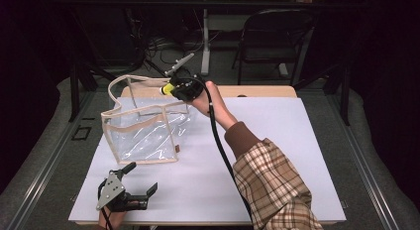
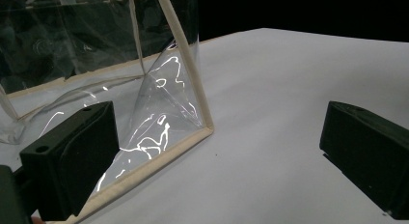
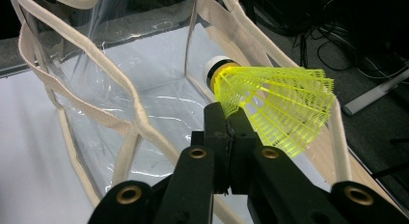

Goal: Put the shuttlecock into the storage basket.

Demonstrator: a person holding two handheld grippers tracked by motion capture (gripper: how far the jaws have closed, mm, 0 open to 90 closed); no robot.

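On the table (image 1: 277, 141) stands one clear bag (image 1: 143, 133) with cream trim (a single one), one yellow shuttlecock (image 3: 275, 105) is over it, and two grippers are about: left gripper (image 1: 141, 178), right gripper (image 1: 171, 88).

The high view looks forward and down over the whole table (image 1: 277, 155) from the near side; both gripper views sit low and close, sharing the clear bag (image 1: 143, 131) (image 2: 159, 103) (image 3: 120, 103) at far left
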